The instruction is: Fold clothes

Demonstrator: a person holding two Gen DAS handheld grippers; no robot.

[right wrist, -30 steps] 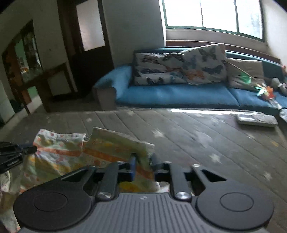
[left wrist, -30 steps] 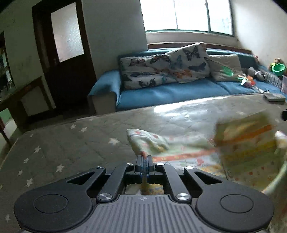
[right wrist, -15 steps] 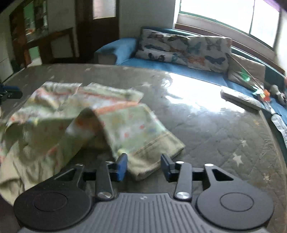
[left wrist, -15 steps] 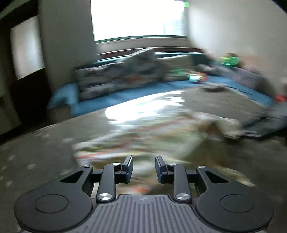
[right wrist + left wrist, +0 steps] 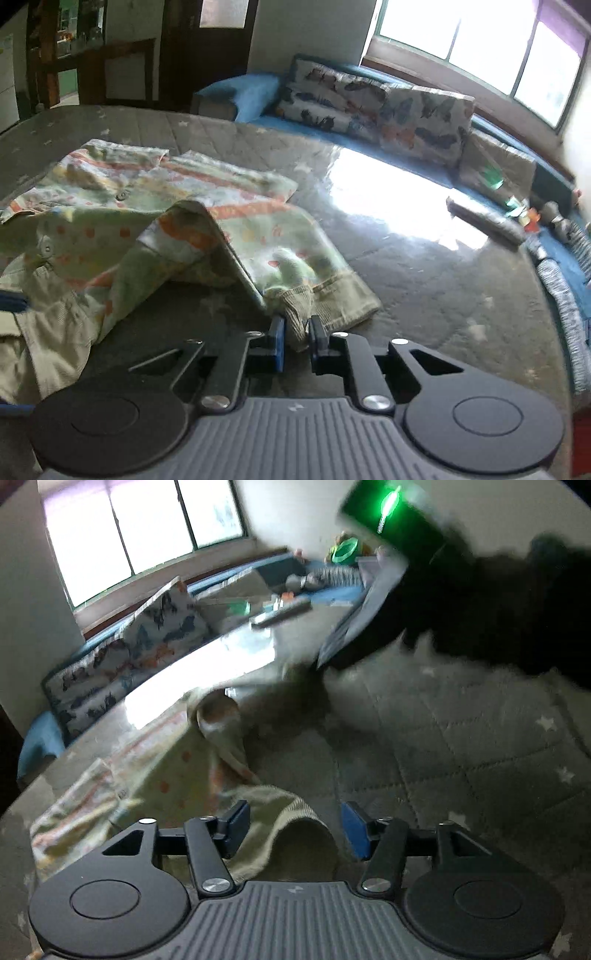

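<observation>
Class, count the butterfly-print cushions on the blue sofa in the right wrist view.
2: one butterfly-print cushion nearer the armrest, another beside it toward the window. A plain beige cushion follows; more may lie out of view.

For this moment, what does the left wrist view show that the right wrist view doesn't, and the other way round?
Only the left wrist view: the left gripper, fingers wide apart over a ribbed cuff, and the blurred right gripper body with a green light.

Only the right wrist view: the right gripper pinching a ribbed cuff, two shirt buttons, and a dark wooden door.

Both: the patterned garment, the grey star-print mattress, the butterfly cushions, the window.
</observation>
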